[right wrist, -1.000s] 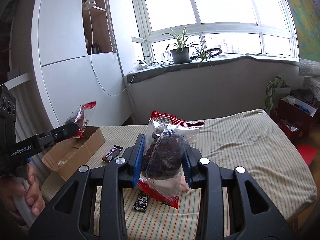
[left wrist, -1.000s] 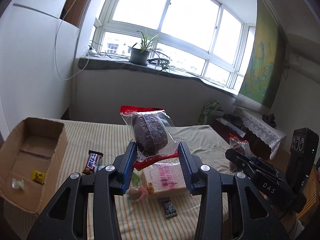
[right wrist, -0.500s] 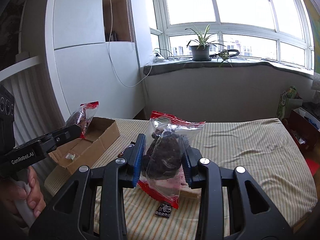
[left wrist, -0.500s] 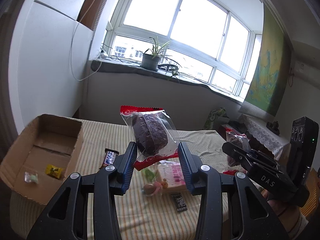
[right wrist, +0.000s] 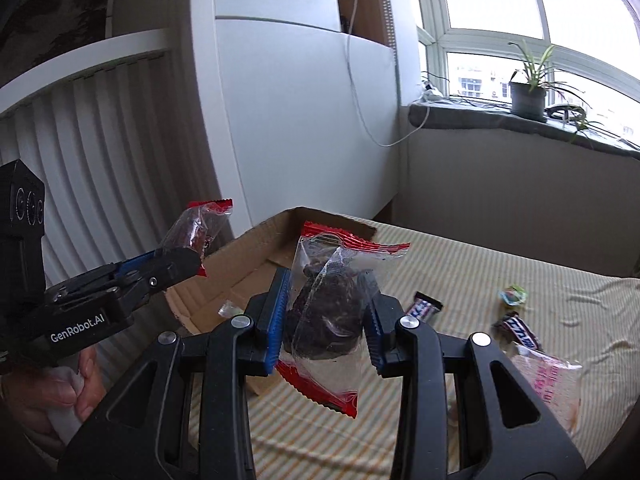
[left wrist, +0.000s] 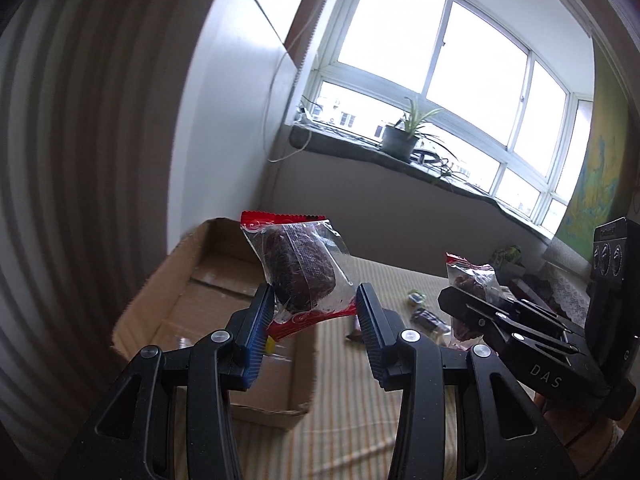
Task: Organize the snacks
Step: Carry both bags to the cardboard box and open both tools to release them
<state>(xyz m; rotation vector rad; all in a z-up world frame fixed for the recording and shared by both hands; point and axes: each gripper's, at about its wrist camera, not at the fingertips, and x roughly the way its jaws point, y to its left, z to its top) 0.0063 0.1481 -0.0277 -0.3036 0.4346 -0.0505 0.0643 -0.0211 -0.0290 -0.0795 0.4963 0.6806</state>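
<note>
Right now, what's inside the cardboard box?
The cardboard box shows a small clear-wrapped candy on its floor and a yellow bit. The tools and their snack packets hide the rest.

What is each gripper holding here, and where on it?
The left gripper pinches a clear red-edged cake packet by its lower part. The right gripper clamps a second cake packet across its middle.

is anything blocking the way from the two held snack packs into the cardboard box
Nothing visible does. The left tool holds its pack over the open cardboard box; the right tool holds its pack just short of the box's near rim.
</note>
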